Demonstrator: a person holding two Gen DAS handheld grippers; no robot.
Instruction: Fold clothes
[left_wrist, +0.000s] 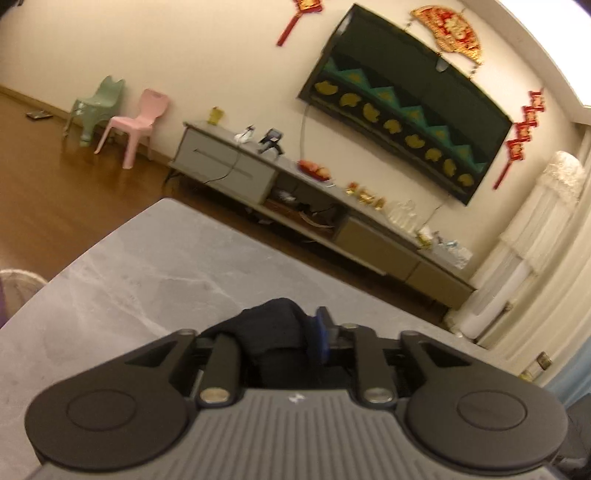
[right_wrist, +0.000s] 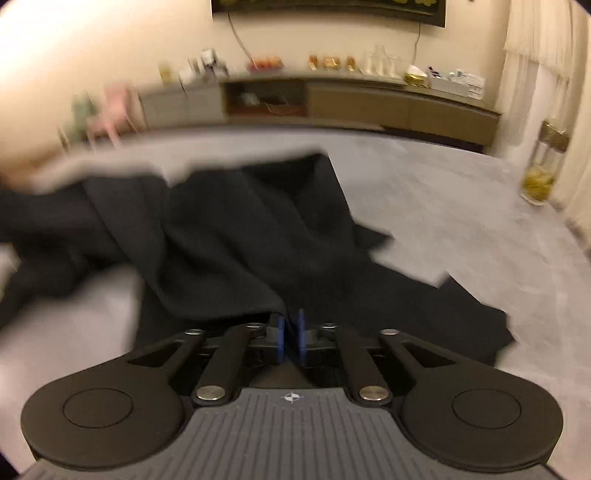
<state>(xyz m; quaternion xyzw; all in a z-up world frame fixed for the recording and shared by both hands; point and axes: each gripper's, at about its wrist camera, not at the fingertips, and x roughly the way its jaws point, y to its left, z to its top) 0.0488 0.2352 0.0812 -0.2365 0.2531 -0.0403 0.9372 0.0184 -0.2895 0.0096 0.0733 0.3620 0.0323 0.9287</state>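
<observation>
Your work surface is a grey marbled tabletop (left_wrist: 140, 258) with a matte, stone-like face. Beyond it lies brown wood flooring, then a long low TV cabinet (left_wrist: 332, 218) against a cream wall, with a dark television (left_wrist: 406, 107) hung above it. A pink chair (left_wrist: 136, 125) and a green chair (left_wrist: 98, 107) stand at the wall.

Your left gripper (left_wrist: 284, 332) has a wad of the black garment (right_wrist: 229, 236) bunched between its fingers — whether the pads press it, you cannot tell. Your right gripper (right_wrist: 290, 336) shows a narrow gap between its blue pads, at the garment's near edge; the cloth sprawls crumpled across the table.
</observation>
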